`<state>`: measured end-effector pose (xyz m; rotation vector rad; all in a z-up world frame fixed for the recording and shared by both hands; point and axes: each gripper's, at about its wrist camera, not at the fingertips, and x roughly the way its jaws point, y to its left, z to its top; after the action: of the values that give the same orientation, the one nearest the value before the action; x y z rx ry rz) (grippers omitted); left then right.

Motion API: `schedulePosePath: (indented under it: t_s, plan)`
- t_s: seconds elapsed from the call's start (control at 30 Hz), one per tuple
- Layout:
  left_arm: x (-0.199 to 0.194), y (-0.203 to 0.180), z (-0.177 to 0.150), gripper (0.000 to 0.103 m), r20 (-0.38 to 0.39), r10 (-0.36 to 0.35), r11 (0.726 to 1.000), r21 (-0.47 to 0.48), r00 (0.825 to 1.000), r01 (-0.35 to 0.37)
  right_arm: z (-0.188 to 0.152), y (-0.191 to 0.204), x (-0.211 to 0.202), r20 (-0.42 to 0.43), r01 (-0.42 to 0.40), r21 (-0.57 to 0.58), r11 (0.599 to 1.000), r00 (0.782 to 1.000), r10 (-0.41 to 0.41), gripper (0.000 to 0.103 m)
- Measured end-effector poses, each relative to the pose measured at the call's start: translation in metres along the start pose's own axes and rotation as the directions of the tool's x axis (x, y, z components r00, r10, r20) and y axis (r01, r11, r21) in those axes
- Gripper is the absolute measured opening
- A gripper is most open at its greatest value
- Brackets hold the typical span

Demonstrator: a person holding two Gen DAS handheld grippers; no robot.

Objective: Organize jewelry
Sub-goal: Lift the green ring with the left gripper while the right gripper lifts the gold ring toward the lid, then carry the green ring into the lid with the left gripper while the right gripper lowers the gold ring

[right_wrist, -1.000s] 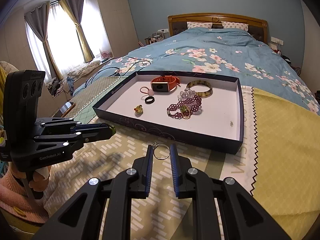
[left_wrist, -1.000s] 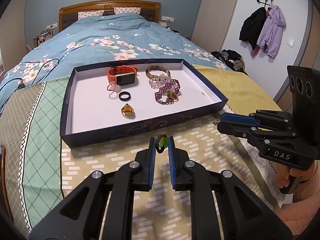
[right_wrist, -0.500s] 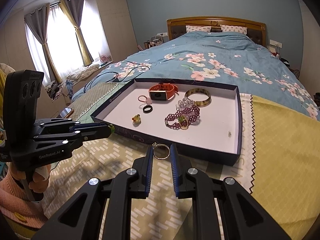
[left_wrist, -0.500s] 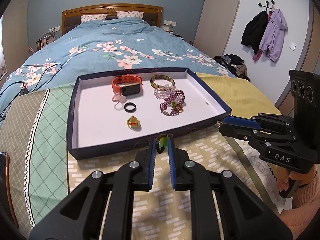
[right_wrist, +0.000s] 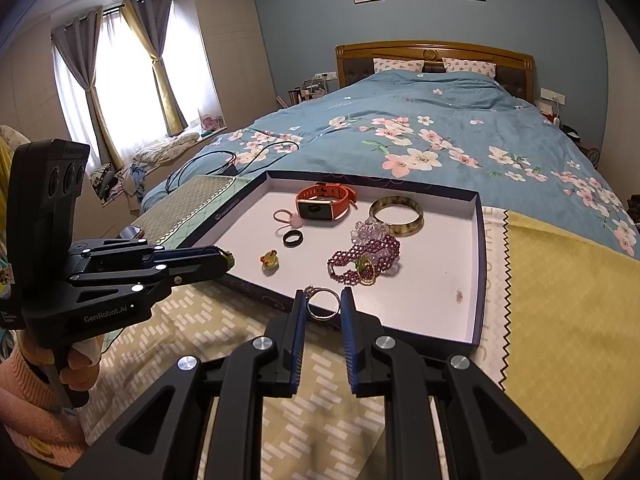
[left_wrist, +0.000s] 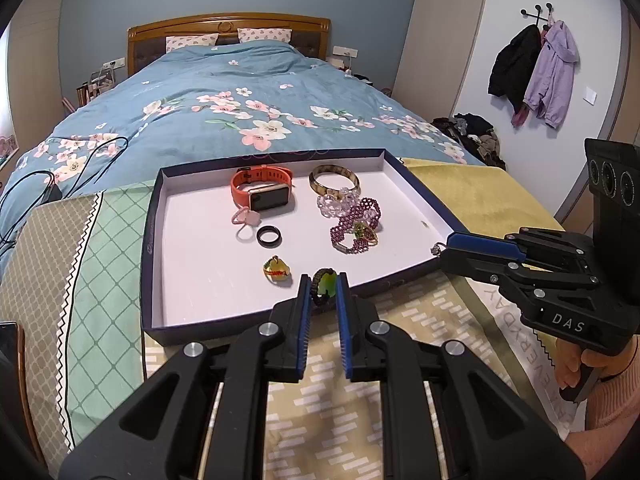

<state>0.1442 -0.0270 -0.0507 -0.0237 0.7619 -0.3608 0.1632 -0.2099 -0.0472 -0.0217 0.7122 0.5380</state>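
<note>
A shallow navy tray (left_wrist: 152, 236) (right_wrist: 478, 248) with a white floor lies on the bed. It holds an orange watch (left_wrist: 262, 188) (right_wrist: 324, 202), a bangle (left_wrist: 334, 178), a purple bead bracelet (left_wrist: 356, 226) (right_wrist: 366, 258), a black ring (left_wrist: 269, 237), a pink ring (left_wrist: 242, 218) and a yellow ring (left_wrist: 276, 270) (right_wrist: 270, 259). My left gripper (left_wrist: 323, 290) (right_wrist: 228, 258) is shut on a green-stone ring (left_wrist: 326, 282) above the tray's near edge. My right gripper (right_wrist: 323, 304) (left_wrist: 438, 248) is shut on a silver ring (right_wrist: 323, 304) over the tray's near right side.
The tray rests on patterned cloths (left_wrist: 400, 320) at the foot of a bed with a blue floral quilt (left_wrist: 240, 112). Black cables (left_wrist: 60, 164) lie to the left. A phone (left_wrist: 10, 340) lies at the far left edge. Coats (left_wrist: 536, 72) hang on the right wall.
Both grippers have moved forward and up, from over the cloth to over the tray's near edge, each still holding its ring.
</note>
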Motion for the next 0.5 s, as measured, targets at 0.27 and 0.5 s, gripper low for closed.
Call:
schedulePosePath:
  t_s: [0.27,0.5]
  plan:
    - [0.004,0.002,0.005,0.013,0.004,0.013,1.0,-0.001,1.0,-0.013,0.007,-0.006,0.006,0.003,0.001,0.008,1.0,1.0,-0.001,0.015]
    - [0.015,0.005,0.008,0.013,-0.014,0.019,1.0,-0.011,1.0,-0.019,0.013,-0.009,0.013,0.001,0.003,0.011,1.0,1.0,-0.004,0.015]
